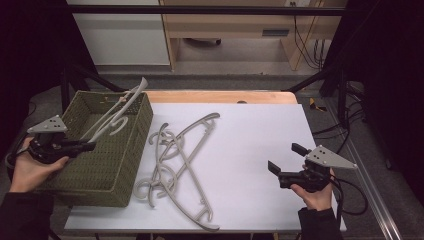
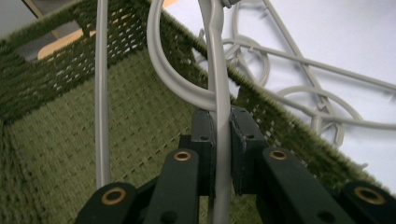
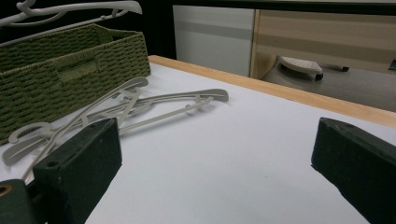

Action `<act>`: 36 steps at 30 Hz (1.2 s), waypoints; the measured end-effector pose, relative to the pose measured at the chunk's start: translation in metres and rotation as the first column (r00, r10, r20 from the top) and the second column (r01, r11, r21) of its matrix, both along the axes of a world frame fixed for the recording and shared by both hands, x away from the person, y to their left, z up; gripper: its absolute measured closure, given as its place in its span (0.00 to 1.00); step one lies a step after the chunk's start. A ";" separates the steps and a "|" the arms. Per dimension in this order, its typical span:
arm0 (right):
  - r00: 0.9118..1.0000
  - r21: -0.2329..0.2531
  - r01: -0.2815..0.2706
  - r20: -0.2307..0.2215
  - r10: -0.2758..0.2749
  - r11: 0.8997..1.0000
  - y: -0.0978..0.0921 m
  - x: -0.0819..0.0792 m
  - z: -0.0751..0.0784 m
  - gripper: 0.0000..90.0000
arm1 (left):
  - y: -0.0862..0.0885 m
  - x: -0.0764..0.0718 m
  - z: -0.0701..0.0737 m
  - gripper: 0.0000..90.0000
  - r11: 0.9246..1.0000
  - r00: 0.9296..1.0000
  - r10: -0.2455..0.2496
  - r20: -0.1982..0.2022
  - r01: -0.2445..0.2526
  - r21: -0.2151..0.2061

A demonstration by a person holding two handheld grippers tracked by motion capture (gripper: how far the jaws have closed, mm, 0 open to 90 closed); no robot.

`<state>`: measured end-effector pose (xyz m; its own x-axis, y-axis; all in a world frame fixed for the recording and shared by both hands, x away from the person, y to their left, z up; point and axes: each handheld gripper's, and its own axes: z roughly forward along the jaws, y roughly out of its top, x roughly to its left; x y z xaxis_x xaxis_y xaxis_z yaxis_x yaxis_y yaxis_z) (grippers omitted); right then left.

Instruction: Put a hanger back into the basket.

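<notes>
Hanger [image 1: 116, 111], grey plastic, rides above the green woven basket [image 1: 131, 165], one end poking past the basket's far rim. Basket sits at the left edge of the surface [image 1: 250, 150]; a loose pile of hangers [image 1: 175, 165] lies just right of the basket. Left hand-held gripper [image 2: 222, 122] is clamped on the hanger's bar. Judgement: lower until the hanger lies flat inside the basket, tip the protruding end in, then release. Right hand-held gripper [image 1: 283, 161], well right of the basket, stands with jaws wide apart, holding nothing.
</notes>
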<state>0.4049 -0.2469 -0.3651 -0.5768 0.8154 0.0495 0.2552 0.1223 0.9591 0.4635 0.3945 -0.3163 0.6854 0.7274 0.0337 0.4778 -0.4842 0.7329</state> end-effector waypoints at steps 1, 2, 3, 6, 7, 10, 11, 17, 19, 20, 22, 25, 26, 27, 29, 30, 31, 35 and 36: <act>1.000 0.000 0.000 0.000 0.000 1.000 0.000 0.000 0.000 0.02 | 0.000 0.000 0.000 0.90 1.000 1.000 0.000 0.000 0.000 0.000; 1.000 -0.004 -0.003 0.001 0.003 1.000 0.000 0.000 0.000 0.02 | 0.005 0.000 -0.002 0.90 1.000 1.000 0.003 -0.012 -0.003 0.001; 1.000 -0.005 -0.001 -0.001 0.001 1.000 0.001 0.000 0.000 0.02 | 0.008 0.001 -0.003 0.90 1.000 1.000 0.006 -0.018 -0.006 0.004; 1.000 -0.007 -0.002 -0.006 0.002 1.000 0.001 0.001 -0.001 0.02 | 0.013 0.002 -0.008 0.90 1.000 0.999 0.013 -0.037 -0.013 0.003; 1.000 -0.007 -0.002 -0.006 0.002 1.000 0.001 0.001 -0.001 0.02 | 0.013 0.002 -0.008 0.90 1.000 0.999 0.013 -0.037 -0.013 0.003; 1.000 -0.007 0.000 -0.007 0.000 1.000 0.001 0.001 -0.001 0.02 | 0.017 0.003 -0.015 0.90 1.000 0.998 0.017 -0.063 -0.016 0.019; 1.000 -0.008 0.000 -0.006 0.000 1.000 0.001 0.001 -0.001 0.02 | 0.019 0.003 -0.016 0.90 1.000 0.998 0.017 -0.064 -0.015 0.021; 1.000 -0.008 0.000 -0.009 0.000 1.000 0.001 0.001 -0.001 0.02 | 0.022 -0.001 -0.024 0.90 1.000 0.997 0.014 -0.082 -0.012 0.024; 1.000 -0.009 0.002 -0.010 -0.002 1.000 0.002 0.001 -0.001 0.02 | 0.022 -0.002 -0.026 0.90 0.999 0.996 0.014 -0.093 -0.011 0.033; 1.000 -0.009 0.000 -0.007 0.000 1.000 0.002 0.001 -0.002 0.02 | 0.022 -0.002 -0.029 0.90 0.999 0.995 0.018 -0.101 -0.014 0.045; 1.000 -0.009 0.000 -0.007 -0.001 1.000 0.002 0.001 -0.002 0.02 | 0.020 -0.001 -0.034 0.90 0.998 0.994 0.022 -0.111 -0.015 0.060; 1.000 -0.008 0.001 -0.008 -0.001 1.000 0.002 0.001 -0.002 0.02 | 0.014 0.003 -0.042 0.90 0.997 0.991 0.033 -0.130 -0.023 0.075; 1.000 -0.010 0.001 -0.008 -0.001 1.000 0.002 0.001 -0.002 0.02 | 0.012 0.005 -0.046 0.90 0.997 0.991 0.038 -0.129 -0.028 0.075; 1.000 -0.010 0.000 -0.008 0.000 1.000 0.002 0.001 -0.002 0.02 | 0.008 0.008 -0.053 0.90 0.997 0.990 0.040 -0.136 -0.030 0.075; 1.000 -0.009 0.000 -0.008 0.000 1.000 0.002 0.001 -0.002 0.02 | 0.006 0.009 -0.054 0.90 0.995 0.989 0.041 -0.142 -0.029 0.090; 1.000 -0.009 0.000 -0.007 0.000 1.000 0.002 0.001 -0.002 0.02 | 0.006 0.007 -0.053 0.90 0.996 0.990 0.043 -0.134 -0.031 0.089; 1.000 -0.010 0.000 -0.008 0.000 1.000 0.002 0.001 -0.002 0.02 | 0.006 0.007 -0.053 0.90 0.996 0.990 0.043 -0.134 -0.031 0.089; 1.000 -0.011 -0.003 -0.008 0.003 1.000 0.002 0.001 -0.001 0.02 | 0.010 0.008 -0.057 0.89 0.994 0.985 0.083 -0.152 -0.070 0.089; 1.000 -0.010 -0.002 -0.008 0.002 1.000 0.003 0.000 -0.001 0.02 | 0.010 0.008 -0.057 0.89 0.994 0.985 0.083 -0.152 -0.070 0.089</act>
